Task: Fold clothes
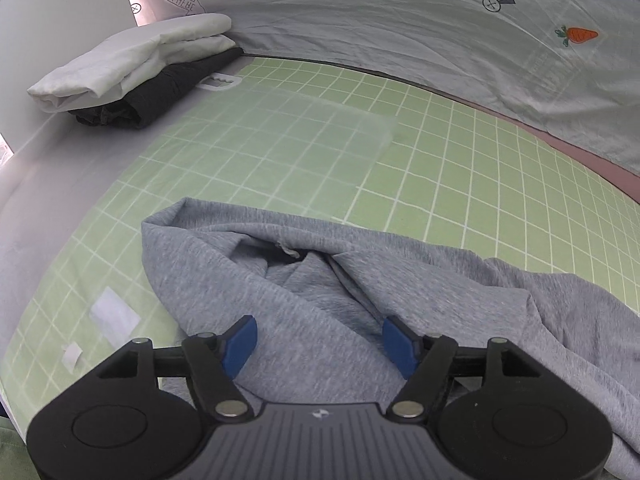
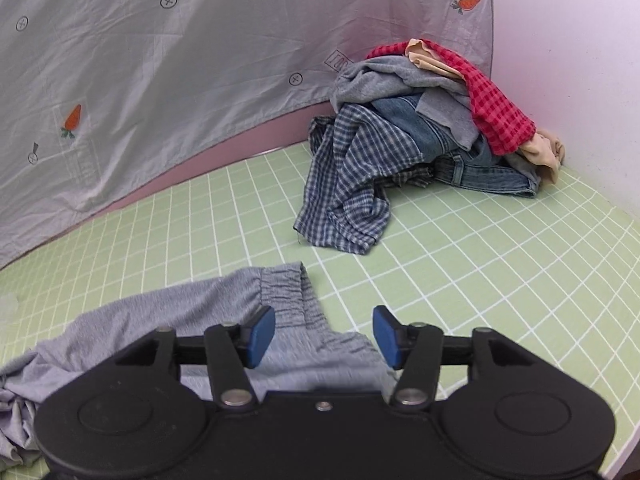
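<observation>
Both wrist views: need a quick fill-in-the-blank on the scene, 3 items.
1. Both claws, left and right, hover ____ over the grey garment.
2. In the folded stack, the white piece lies on a ____ one.
3. The red checked cloth tops the unfolded pile, which sits on the ____ grid mat.

Missing: open; black; green

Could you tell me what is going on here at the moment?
A person is folding clothes with two handheld grippers. Both the left gripper and right gripper hover open over a crumpled grey garment on the green grid mat. Folded items sit stacked at one side; an unfolded pile waits.
</observation>
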The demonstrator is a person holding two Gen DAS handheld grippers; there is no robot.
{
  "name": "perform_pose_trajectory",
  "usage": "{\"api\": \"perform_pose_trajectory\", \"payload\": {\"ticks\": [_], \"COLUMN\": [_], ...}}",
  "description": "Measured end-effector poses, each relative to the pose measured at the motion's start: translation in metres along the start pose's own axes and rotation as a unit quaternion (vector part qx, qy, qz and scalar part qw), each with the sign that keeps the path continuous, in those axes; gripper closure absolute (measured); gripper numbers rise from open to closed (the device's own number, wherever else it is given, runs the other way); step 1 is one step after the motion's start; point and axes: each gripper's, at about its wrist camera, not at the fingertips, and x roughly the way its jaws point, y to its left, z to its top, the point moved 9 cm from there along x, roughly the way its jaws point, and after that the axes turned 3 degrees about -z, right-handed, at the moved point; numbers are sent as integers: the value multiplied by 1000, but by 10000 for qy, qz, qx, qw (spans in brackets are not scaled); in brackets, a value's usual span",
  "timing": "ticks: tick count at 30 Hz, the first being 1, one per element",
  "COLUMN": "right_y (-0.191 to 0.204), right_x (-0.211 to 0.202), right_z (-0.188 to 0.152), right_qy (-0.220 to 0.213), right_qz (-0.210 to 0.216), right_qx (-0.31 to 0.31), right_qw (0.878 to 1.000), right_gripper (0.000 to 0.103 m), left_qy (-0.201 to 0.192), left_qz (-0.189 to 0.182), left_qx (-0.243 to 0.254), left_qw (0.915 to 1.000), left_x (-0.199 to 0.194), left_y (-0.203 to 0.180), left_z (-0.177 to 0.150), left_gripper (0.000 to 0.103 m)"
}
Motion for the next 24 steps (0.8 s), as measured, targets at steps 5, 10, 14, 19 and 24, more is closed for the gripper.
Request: {"api": "perform_pose_trajectory", "payload": {"ticks": [5,10,14,19,24], "right_y": [8,24,37,50,65], "right_x": [28,82,119,142,160], "right_z": [12,1,-9,-11,4], "right_qy": [223,917,1187,1435,1359], "right_qz": [334,612,566,565,522], "right_qx": [-88,-491,-990,-1165,-1281], "right_qw": [9992,9927,9864,9811,9810], "right_gripper": [32,30,28,33,56], "left_qy": [267,527,724,756,639], "left_qz": [-109,-165,-39,43,121], "left_qx": [-93,-223,-351,-347,-273], "left_qw": [9995,9982,9968,9965,9975], "left_x": [16,36,52,61,68], "left_y": [-9,-15,-16,-19,-23], "left_z": [-2,-4,-5,-1,17], "left_gripper": [27,22,21,29,48]}}
